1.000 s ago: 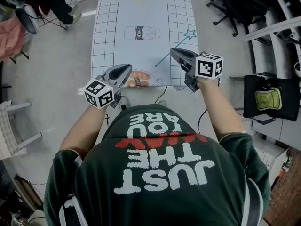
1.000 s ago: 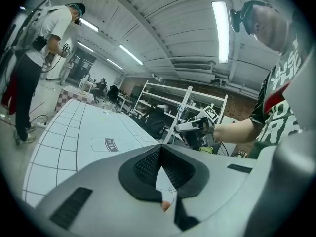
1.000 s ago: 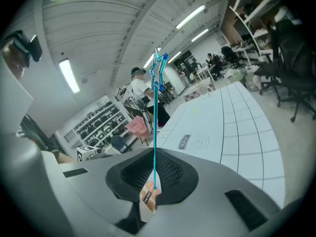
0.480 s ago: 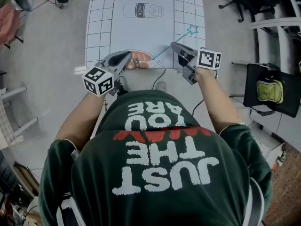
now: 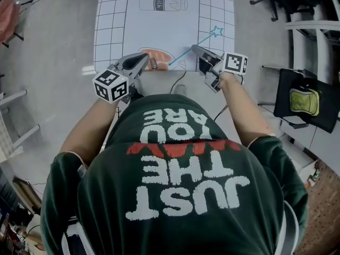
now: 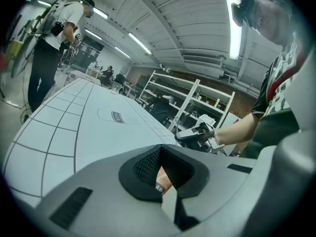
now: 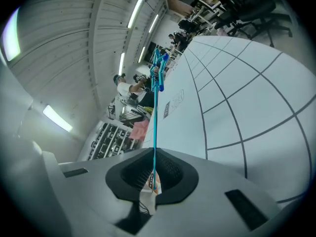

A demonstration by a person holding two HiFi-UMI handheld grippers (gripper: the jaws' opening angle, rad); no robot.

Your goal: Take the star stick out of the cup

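- Right claw [image 5: 195,49] is clenched on the thin teal star stick [image 7: 155,117], which has an outlined star at its far tip.
- The stick slants over the white gridded bench [image 5: 159,31], lower end beside the orange printed cup [image 5: 159,56].
- Left claw [image 5: 142,59] grips that cup.

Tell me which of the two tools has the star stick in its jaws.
The right tool: the thin blue star stick runs out from between its closed jaws. The left tool has only the orange cup at its jaws.
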